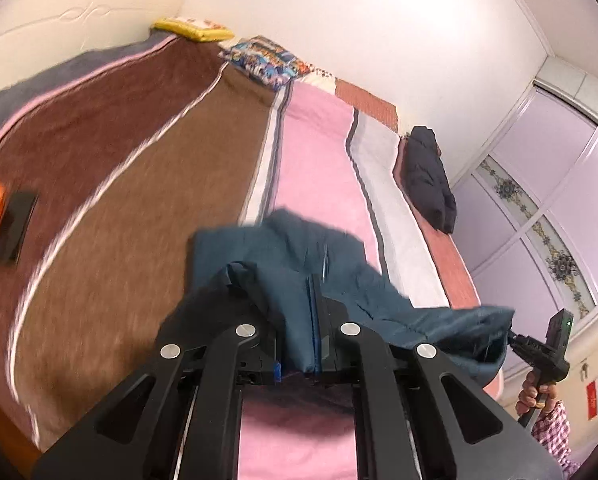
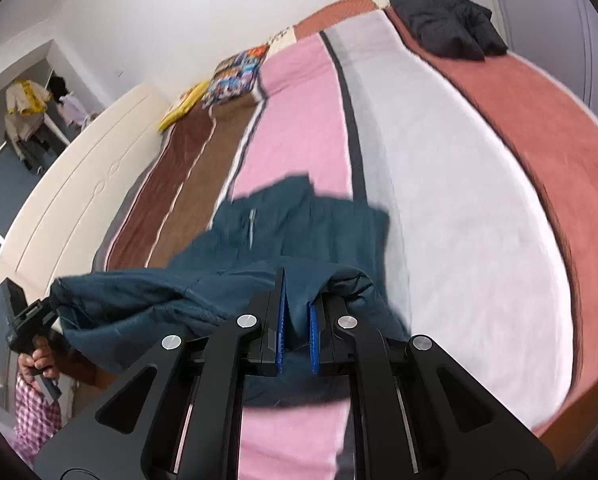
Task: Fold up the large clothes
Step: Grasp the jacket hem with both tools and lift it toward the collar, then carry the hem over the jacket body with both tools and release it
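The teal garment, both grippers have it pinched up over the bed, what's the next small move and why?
Probably lower both together toward the bed. The teal garment hangs bunched between the left gripper and right gripper, and needs laying flat before folding.

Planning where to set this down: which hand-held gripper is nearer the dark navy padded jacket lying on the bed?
Right. The right hand-held gripper holds the teal garment on the dark navy padded jacket's side; the left hand-held gripper holds it farther away, towards the brown stripes.

- Left gripper (image 1: 313, 344) clamps a fold of the teal garment (image 1: 299, 264) between its fingers.
- Cloth drapes ahead of the fingertips over the striped bedspread (image 1: 147, 168).
- Right of the fingers, right gripper (image 1: 539, 350) grips the garment's other end.
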Demonstrator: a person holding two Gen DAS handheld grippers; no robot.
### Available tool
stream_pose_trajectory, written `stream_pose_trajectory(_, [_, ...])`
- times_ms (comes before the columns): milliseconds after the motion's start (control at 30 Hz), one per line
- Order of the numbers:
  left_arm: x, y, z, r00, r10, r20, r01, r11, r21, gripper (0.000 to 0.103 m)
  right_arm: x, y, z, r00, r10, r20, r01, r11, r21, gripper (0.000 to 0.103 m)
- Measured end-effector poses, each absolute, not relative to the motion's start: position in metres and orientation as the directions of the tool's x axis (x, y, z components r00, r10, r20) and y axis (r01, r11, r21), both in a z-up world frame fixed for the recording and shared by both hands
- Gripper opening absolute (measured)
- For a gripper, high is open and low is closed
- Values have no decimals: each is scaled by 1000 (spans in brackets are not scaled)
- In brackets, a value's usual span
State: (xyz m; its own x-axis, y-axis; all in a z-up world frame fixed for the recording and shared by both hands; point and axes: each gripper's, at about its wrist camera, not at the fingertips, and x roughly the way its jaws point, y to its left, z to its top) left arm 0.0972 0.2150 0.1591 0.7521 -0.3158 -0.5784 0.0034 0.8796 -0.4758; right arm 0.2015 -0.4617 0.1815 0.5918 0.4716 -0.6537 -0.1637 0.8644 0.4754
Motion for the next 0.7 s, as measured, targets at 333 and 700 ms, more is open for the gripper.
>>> stream_pose_trajectory(333, [278, 210, 156, 719, -247, -650, -110, 883, -457, 10, 379, -464, 170, 629, 405, -664, -28, 865, 501, 10])
stream_pose_trajectory(700, [409, 207, 69, 621, -163, -766, -215, 905, -367, 10, 513, -440, 76, 584, 299, -755, 66, 909, 411, 10])
